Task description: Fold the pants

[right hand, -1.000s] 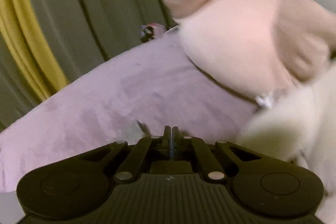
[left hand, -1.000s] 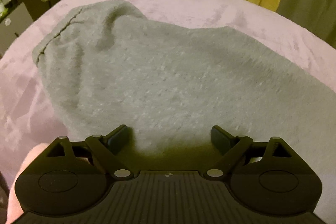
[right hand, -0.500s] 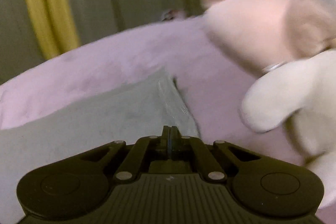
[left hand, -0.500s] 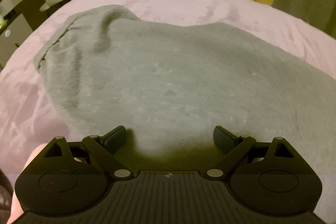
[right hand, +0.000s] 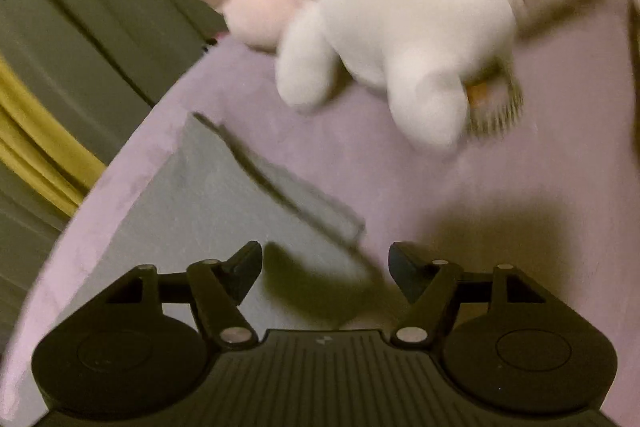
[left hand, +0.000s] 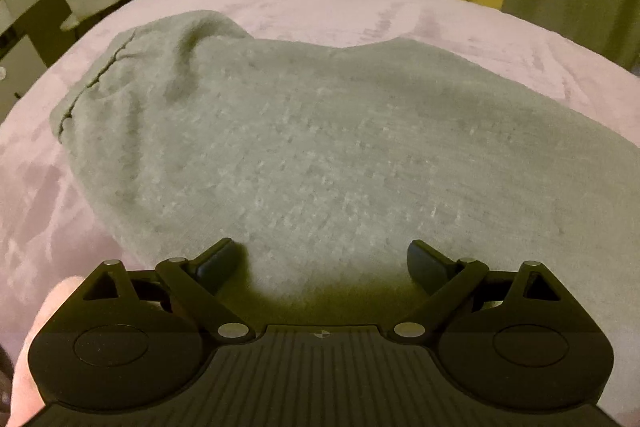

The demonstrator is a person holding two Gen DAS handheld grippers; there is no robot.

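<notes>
I have both tools spread wide and holding nothing: left tool over the soft grey fleece pants lying flat on the pink plush bed, right tool at their hemmed corner. Limp, light fabric; I'd pinch the hem edges.

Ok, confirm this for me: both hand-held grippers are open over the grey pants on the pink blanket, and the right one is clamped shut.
Not quite. The right hand-held gripper is open, not clamped shut: the right wrist view shows its jaws spread apart above the edge of the grey pants. The left hand-held gripper is open too, over the pants on the pink blanket.
</notes>
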